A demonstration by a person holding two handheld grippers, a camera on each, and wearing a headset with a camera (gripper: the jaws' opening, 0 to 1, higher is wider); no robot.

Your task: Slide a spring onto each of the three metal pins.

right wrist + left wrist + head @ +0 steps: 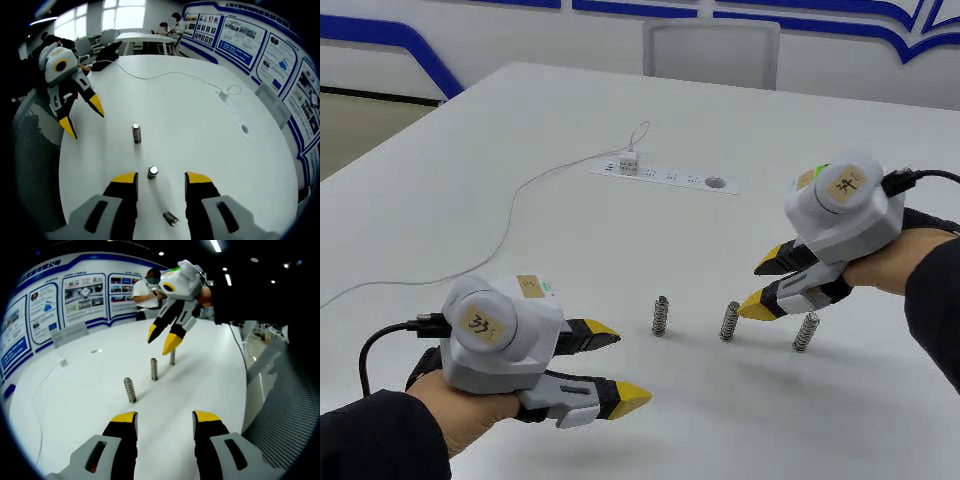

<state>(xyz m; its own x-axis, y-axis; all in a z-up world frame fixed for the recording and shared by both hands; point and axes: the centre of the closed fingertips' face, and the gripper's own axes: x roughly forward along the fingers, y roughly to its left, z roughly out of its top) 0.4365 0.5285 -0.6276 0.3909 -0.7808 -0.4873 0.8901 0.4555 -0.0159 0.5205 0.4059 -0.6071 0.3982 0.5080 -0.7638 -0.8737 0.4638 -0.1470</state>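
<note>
Three coil springs stand upright in a row on the white table: left spring (660, 315), middle spring (729, 321), right spring (806, 331). A shiny metal top shows inside the middle spring (153, 172) in the right gripper view. My right gripper (758, 290) hovers open just above the middle spring, its jaws either side of it (161, 179). My left gripper (617, 368) is open and holds nothing, low at the near left, a short way from the left spring (130, 389). Its jaws (165, 417) point along the row.
A flush power strip (665, 176) with a white plug and a thin cable (510, 220) lies farther back on the table. A grey chair (710, 50) stands at the far edge. A mesh chair back (280, 405) is beside the table.
</note>
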